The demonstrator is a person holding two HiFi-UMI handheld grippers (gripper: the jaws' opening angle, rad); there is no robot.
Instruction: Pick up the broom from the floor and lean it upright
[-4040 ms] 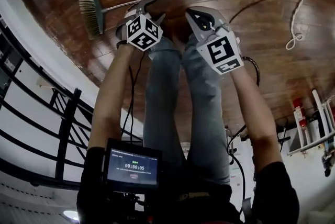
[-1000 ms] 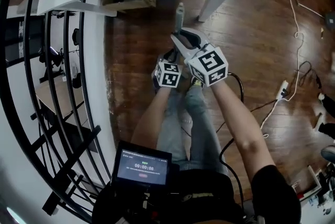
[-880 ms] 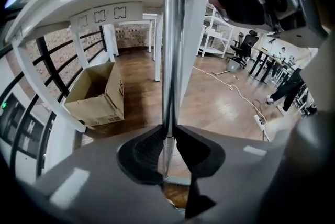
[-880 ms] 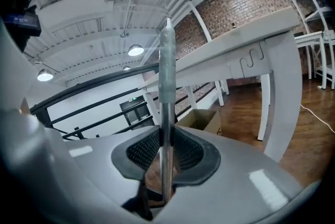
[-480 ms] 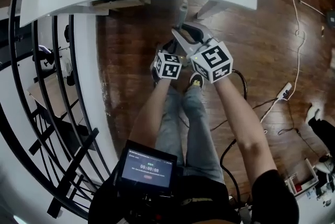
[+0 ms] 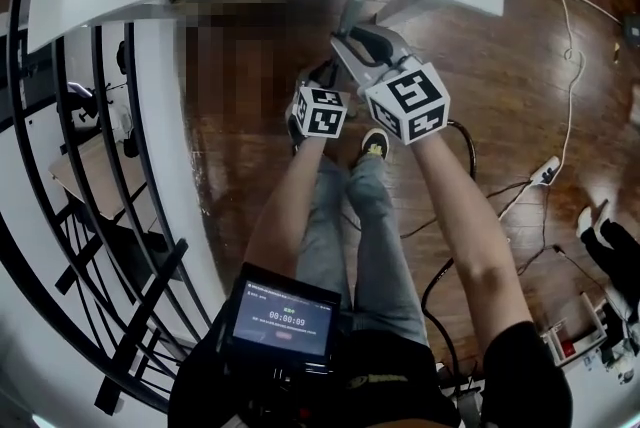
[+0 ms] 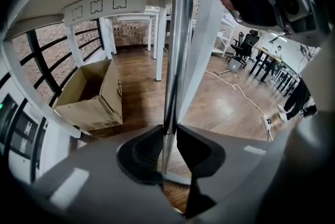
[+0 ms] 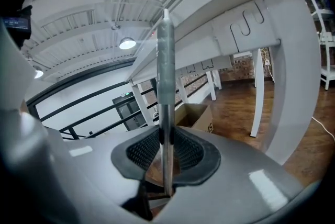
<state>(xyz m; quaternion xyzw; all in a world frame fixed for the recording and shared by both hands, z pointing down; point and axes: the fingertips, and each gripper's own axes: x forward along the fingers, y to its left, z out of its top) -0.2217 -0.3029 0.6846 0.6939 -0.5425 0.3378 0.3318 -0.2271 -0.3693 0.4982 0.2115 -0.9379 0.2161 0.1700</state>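
Glossy plank floor (image 6: 480, 66); textured fingers (image 8: 142, 153) pinch the broom's round metal pole (image 7: 178, 34).

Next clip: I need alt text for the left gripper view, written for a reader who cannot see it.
The left gripper is shut on the broom's metal handle, which stands upright through the middle of the frame. Behind it are a white table leg, an open cardboard box at the left and wooden floor.
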